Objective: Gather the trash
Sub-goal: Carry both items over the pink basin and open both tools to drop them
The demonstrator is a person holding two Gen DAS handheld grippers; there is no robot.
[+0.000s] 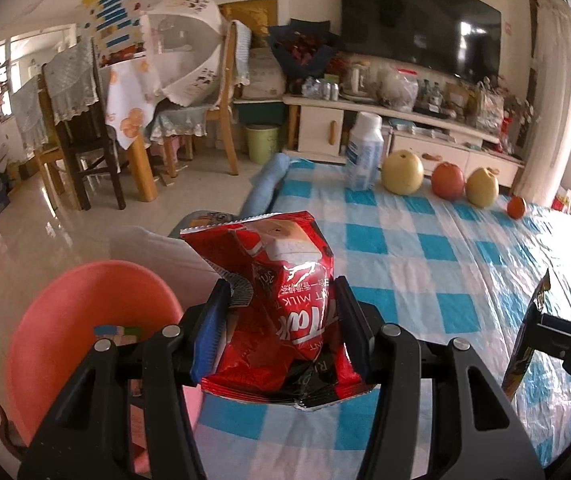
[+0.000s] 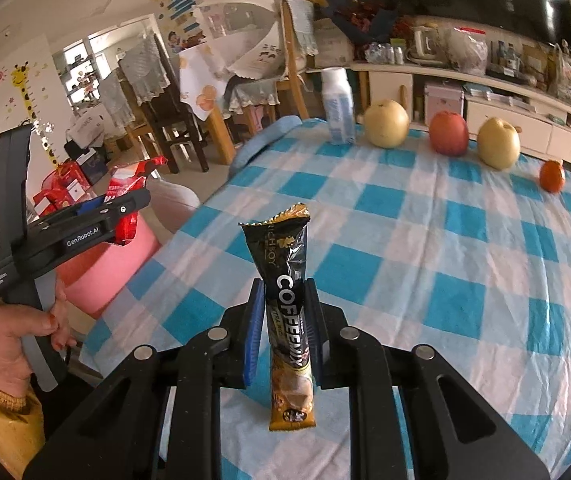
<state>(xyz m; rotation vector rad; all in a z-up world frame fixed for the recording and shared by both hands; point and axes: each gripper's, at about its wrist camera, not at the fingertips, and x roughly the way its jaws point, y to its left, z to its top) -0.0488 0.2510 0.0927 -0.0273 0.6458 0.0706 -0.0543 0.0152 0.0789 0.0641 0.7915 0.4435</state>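
Red wrapper [image 1: 277,300] with white print, black-and-gold sachet [image 2: 289,320] lettered white. Cloth [image 2: 425,260] checked blue and white. Pink bin [image 1: 85,340]. Two yellow pears [image 1: 402,172], one red apple [image 1: 448,181], a small orange [image 1: 516,207]. White-and-blue bottle [image 1: 363,156].

Pink bin [image 1: 85,320] — rim partly behind tongs.

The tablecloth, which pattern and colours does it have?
Blue and white checks on the tablecloth; clearest in the right wrist view.

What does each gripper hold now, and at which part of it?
The left gripper holds a crumpled red snack bag around its middle. The right gripper holds a black coffee-mix sachet across its middle, upright.
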